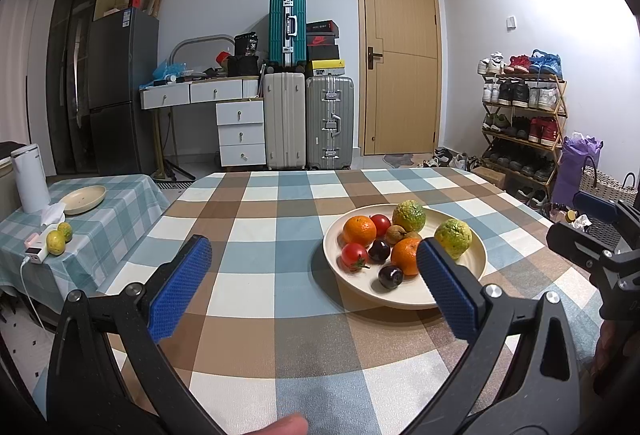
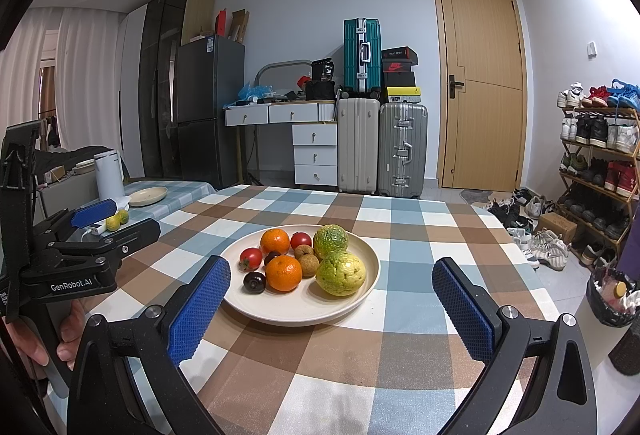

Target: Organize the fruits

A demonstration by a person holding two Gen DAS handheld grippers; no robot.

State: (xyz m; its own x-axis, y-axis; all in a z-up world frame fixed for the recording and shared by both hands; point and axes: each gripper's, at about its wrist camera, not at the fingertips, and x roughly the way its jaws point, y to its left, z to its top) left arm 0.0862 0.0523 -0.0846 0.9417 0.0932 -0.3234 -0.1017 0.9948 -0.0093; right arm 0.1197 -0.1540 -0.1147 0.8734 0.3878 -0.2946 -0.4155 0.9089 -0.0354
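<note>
Cream-coloured plate [image 2: 304, 309] of mixed fruit sits on a checked tablecloth [image 2: 400, 355], with two spread, empty grippers held short of it.

Centre frame in the right wrist view, the plate holds two oranges [image 2: 283, 273], two green-yellow citrus fruits [image 2: 341, 273], two red tomatoes [image 2: 251, 258], two dark plums [image 2: 255, 281] and small brown fruits [image 2: 308, 265], all mixed and touching, so sorting by kind looks possible. Right gripper [image 2: 332, 299] frames the plate, blue pads wide apart, grasping nothing. Left gripper [image 1: 316, 287] is likewise released, its right pad overlapping the plate's near edge in its own view. At left, a side table [image 1: 120, 203] carries a second, bare plate [image 1: 83, 199] and two yellow-green fruits [image 1: 59, 238], perhaps a destination; whether sorting is under way cannot be told.
</note>
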